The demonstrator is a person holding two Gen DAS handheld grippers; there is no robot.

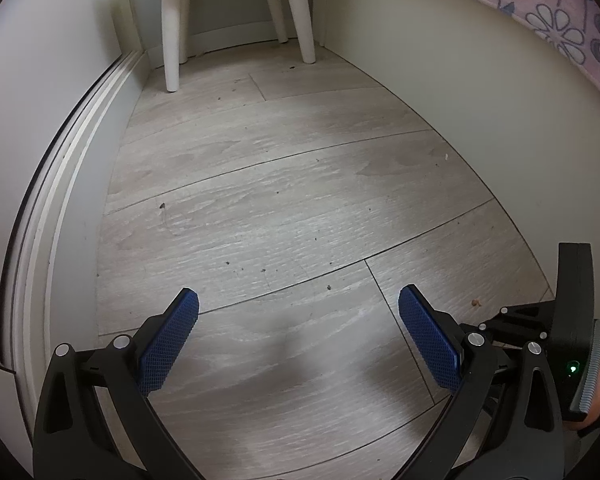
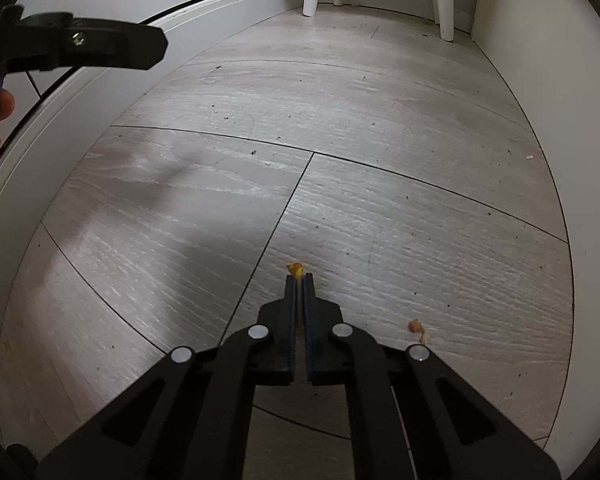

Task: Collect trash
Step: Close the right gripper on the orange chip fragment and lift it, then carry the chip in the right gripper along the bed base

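Note:
My right gripper [image 2: 299,276] is shut on a small orange-yellow scrap [image 2: 295,269] that sticks out past its fingertips, close above the grey wood floor. Two more small crumbs, pinkish [image 2: 414,325] and pale [image 2: 425,337], lie on the floor to its right. My left gripper [image 1: 299,304] is open and empty, with blue pads [image 1: 168,344], above bare floor. A small brown crumb [image 1: 476,302] lies to its right, near the right gripper's body [image 1: 572,320]. The left gripper's finger also shows in the right wrist view [image 2: 100,46] at upper left.
A white baseboard [image 1: 48,216] and wall run along the left. A pale bed side [image 1: 500,100] with a flowered cover [image 1: 560,28] runs along the right. A white nightstand on legs [image 1: 172,40] stands at the far end. Tiny dark specks and a white fleck [image 2: 529,157] dot the floor.

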